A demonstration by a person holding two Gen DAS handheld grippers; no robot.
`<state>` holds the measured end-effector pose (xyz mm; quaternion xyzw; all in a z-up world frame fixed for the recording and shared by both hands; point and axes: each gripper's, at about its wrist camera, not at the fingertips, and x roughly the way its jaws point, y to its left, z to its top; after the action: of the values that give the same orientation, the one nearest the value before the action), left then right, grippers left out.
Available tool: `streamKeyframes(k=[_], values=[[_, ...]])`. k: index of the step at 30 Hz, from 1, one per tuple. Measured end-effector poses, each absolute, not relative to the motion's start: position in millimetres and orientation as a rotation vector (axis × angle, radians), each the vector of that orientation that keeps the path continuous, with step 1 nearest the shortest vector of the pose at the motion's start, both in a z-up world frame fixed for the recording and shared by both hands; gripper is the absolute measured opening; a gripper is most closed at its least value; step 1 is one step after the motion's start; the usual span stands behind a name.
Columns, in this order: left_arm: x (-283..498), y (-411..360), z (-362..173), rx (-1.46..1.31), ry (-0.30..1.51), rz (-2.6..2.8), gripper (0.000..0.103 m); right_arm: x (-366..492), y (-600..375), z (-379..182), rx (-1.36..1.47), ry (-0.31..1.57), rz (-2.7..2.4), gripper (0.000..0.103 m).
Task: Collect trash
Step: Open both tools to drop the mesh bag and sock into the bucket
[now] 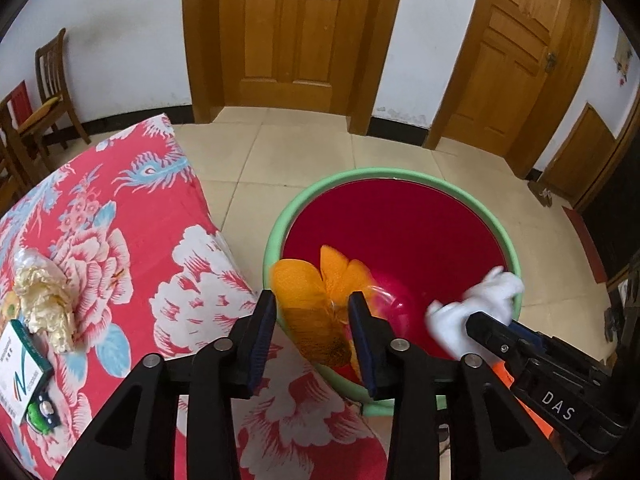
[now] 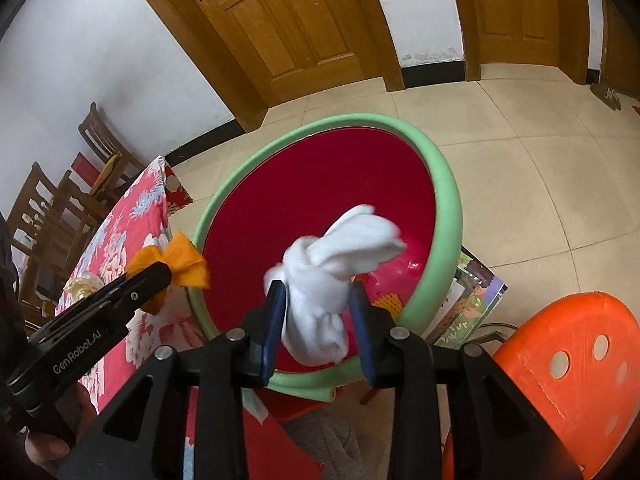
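A red basin with a green rim [image 1: 400, 174] [image 2: 448, 200] stands beside the table. My left gripper [image 1: 314, 304] has its jaws apart, with an orange wrapper [image 1: 308, 292] between them at the basin's near rim; it looks blurred and loose. It also shows in the right wrist view [image 2: 180, 260]. My right gripper [image 2: 318, 296] has its jaws apart around a white crumpled tissue [image 2: 332, 264] above the basin; whether it still grips is unclear. The tissue also shows in the left wrist view [image 1: 476, 304].
A table with a red floral cloth [image 1: 132, 216] holds a crumpled yellowish wrapper [image 1: 44, 300] and a small card box [image 1: 24, 368]. An orange stool [image 2: 568, 368] stands at the right. Printed paper [image 2: 468, 304] lies under the basin. Wooden chairs [image 1: 44, 92] and doors stand behind.
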<state>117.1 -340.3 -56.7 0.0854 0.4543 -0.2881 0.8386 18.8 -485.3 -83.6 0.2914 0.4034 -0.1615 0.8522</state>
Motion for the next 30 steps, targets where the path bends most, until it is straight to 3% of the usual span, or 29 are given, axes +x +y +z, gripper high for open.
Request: streamKeyframes(k=[2, 5, 30], values=[[118, -342, -57, 0.177, 0.964, -0.61, 0.046, 18, -485, -83, 0.616, 0.844, -0.341, 0.044], [117, -341, -56, 0.176, 0.96, -0.609, 0.049, 17, -486, -82, 0.618, 0.839, -0.343, 0.045], [110, -274, -23, 0.072, 0.91, -0.522, 0.05, 13, -448, -47, 0.575, 0.783, -0.294, 0.054]])
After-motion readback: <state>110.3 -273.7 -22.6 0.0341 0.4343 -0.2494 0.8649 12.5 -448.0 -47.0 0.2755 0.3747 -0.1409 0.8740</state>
